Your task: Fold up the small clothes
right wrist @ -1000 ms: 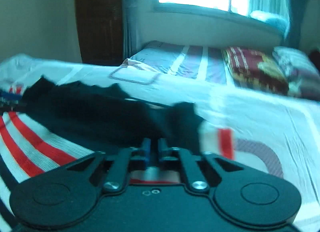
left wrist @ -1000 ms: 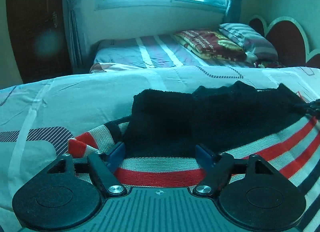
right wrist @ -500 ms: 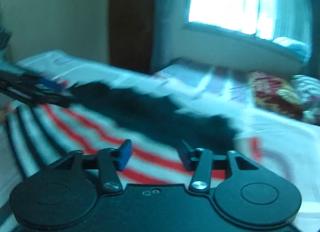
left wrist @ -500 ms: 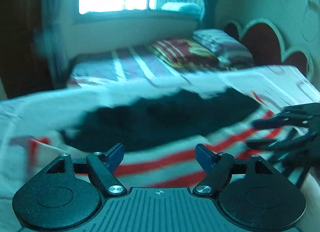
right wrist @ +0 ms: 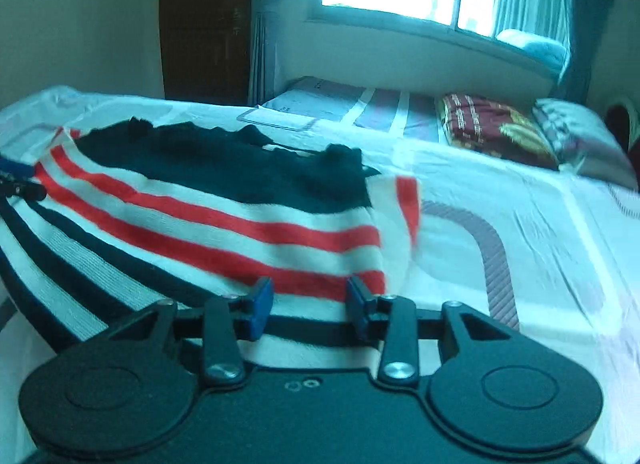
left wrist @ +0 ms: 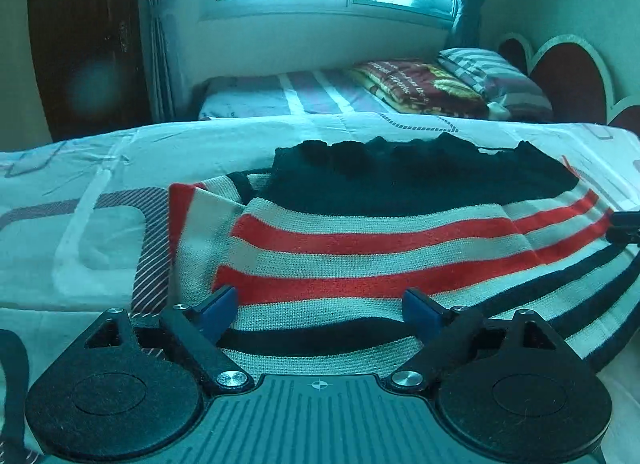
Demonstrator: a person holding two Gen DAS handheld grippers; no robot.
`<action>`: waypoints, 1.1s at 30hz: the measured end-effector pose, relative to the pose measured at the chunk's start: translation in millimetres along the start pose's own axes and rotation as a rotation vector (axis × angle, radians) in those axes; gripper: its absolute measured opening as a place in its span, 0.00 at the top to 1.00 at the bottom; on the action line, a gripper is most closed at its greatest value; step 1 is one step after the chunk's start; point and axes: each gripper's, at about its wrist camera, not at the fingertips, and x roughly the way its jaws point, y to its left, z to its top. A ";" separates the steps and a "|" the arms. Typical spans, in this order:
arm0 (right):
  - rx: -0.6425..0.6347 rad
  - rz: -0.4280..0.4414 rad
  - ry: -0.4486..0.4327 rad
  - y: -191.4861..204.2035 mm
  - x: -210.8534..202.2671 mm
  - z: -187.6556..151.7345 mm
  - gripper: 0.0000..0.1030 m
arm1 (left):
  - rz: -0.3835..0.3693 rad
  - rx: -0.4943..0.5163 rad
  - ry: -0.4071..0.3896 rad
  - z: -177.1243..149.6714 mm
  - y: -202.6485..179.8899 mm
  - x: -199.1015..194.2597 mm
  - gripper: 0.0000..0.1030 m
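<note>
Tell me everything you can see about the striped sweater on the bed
The striped sweater is a knit, dark navy across its far part, with cream, red and navy bands nearer the cameras. It lies spread on the patterned bedsheet, a sleeve folded in at each side, its far edge rumpled. The left gripper and right gripper sit at its near hem, fingers apart, gripping nothing.

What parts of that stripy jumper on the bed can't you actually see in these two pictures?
- Striped sweater: its near hem is hidden behind the left gripper body in the left wrist view, and behind the right gripper in the right wrist view.
- Its underside lies against the bedsheet, so any folded layers beneath are hidden.
- Sleeve edge at the sweater's right end: blurred in the right wrist view.
</note>
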 end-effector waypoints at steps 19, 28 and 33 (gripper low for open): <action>-0.026 0.033 -0.025 119.5 -20.2 -5.5 0.53 | -0.017 -0.018 -0.032 -16.8 -88.4 -33.0 0.13; -0.072 0.006 0.004 130.7 -15.7 -15.5 0.49 | 0.024 0.075 -0.020 -27.8 -107.7 -31.2 0.13; -0.079 -0.015 0.010 121.5 -19.9 -18.8 0.49 | 0.033 0.070 -0.016 -31.5 -97.8 -33.3 0.11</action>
